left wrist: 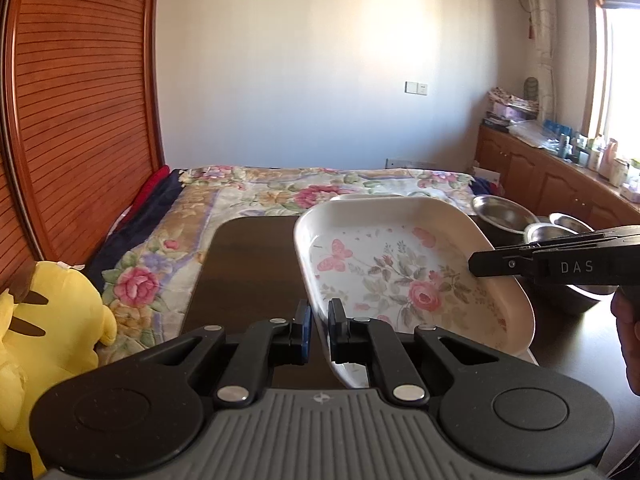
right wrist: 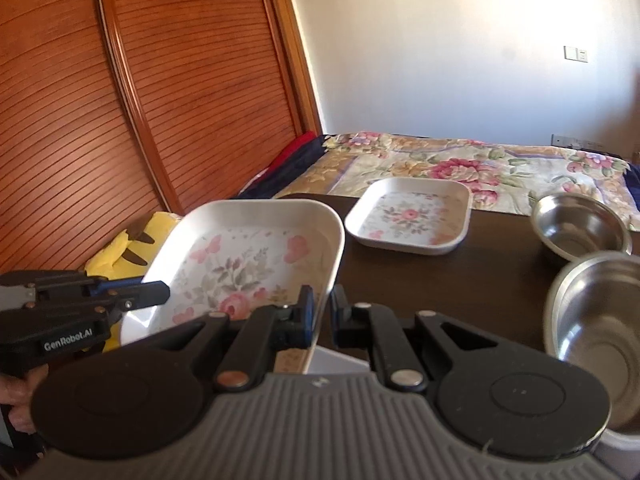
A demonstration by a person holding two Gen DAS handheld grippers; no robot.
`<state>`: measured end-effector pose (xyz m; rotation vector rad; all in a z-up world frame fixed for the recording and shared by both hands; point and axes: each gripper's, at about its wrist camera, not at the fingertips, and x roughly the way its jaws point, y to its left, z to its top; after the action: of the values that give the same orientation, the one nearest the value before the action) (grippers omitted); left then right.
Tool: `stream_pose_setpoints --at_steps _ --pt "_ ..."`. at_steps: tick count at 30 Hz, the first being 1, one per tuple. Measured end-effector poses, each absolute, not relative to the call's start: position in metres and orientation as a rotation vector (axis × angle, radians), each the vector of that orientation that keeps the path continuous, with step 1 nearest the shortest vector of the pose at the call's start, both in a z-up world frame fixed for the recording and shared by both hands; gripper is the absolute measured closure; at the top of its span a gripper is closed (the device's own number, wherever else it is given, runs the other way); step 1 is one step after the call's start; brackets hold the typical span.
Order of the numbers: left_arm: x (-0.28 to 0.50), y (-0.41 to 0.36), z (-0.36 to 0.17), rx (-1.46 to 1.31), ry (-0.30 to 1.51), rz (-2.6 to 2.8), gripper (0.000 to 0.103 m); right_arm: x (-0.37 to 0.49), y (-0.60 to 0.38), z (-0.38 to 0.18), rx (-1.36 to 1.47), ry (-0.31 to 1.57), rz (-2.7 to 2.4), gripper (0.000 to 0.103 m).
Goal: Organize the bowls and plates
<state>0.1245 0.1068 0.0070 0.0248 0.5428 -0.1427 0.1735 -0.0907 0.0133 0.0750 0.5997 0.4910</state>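
While both of my grippers are pinching opposite rims of the large floral plate, I am holding it tilted above the dark table. My left gripper is clamping narrowly on the plate's left edge, and my right gripper is gripping the right edge just as tightly. A smaller floral plate is sitting flat on the table farther back. Two steel bowls are resting on the table to the right, the nearer one close to my right gripper. A yellow plush toy is lying left of the table, beside the flowered bedspread.
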Motion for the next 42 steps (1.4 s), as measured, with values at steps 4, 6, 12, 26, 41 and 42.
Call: stream_pose_setpoints --at_steps 4,6,12,26,41,42 --pt "0.113 0.093 0.002 0.03 0.546 -0.162 0.093 0.16 -0.104 0.007 0.088 0.599 0.472 0.093" --pt "0.107 0.087 -0.002 0.032 0.551 -0.171 0.093 0.153 -0.111 0.002 0.098 0.6 0.463 0.093" --pt "0.098 0.076 -0.011 0.037 0.565 -0.193 0.093 0.138 -0.124 -0.009 0.125 0.598 0.433 0.093" --pt "0.097 0.066 -0.032 0.03 0.59 -0.217 0.093 0.121 -0.141 -0.041 0.231 0.568 0.386 0.093" --pt "0.105 0.061 -0.046 0.042 0.625 -0.206 0.093 0.114 -0.139 -0.048 0.217 0.55 0.357 0.093" --pt "0.106 0.061 -0.047 0.043 0.626 -0.206 0.093 0.114 -0.138 -0.048 0.213 0.55 0.356 0.093"
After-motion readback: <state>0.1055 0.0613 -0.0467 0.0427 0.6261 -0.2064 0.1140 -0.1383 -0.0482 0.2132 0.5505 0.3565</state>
